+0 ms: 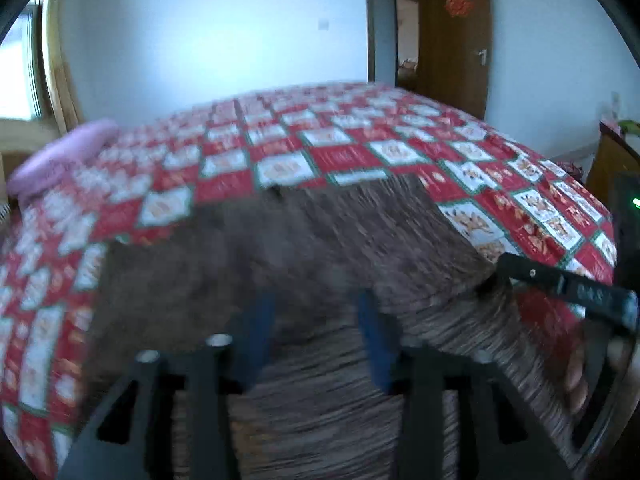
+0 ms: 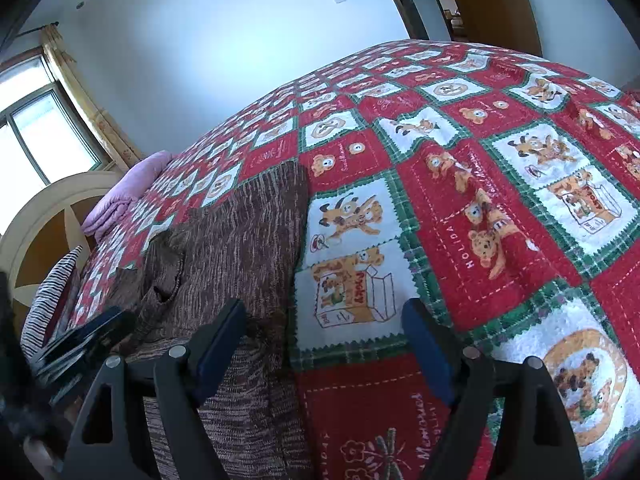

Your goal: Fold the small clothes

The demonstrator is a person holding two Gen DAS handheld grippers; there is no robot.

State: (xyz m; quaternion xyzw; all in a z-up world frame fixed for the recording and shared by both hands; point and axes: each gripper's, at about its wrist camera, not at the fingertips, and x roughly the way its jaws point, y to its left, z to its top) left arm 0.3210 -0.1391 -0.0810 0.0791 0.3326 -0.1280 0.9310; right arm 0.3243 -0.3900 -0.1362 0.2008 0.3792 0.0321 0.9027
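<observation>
A brown knitted garment (image 1: pixel 280 264) lies on the red, white and green patchwork bedspread (image 1: pixel 340 140). In the left wrist view, which is motion-blurred, my left gripper (image 1: pixel 318 320) is open just above the garment's near part, its blue fingertips (image 1: pixel 376 344) apart. My right gripper (image 1: pixel 500 270) shows at the garment's right edge. In the right wrist view the garment (image 2: pixel 240 240) lies to the left, and my right gripper (image 2: pixel 324 340) is open, its left fingertip (image 2: pixel 222 336) over the garment's right edge, its right one over bare bedspread (image 2: pixel 500 208). My left gripper (image 2: pixel 92 336) shows at lower left.
A folded pink blanket (image 1: pixel 60 156) lies at the bed's far left, and shows in the right wrist view (image 2: pixel 128 188) near a striped pillow (image 2: pixel 52 300). A brown door (image 1: pixel 456 36) stands open beyond the bed. A window (image 2: pixel 36 136) is at the left.
</observation>
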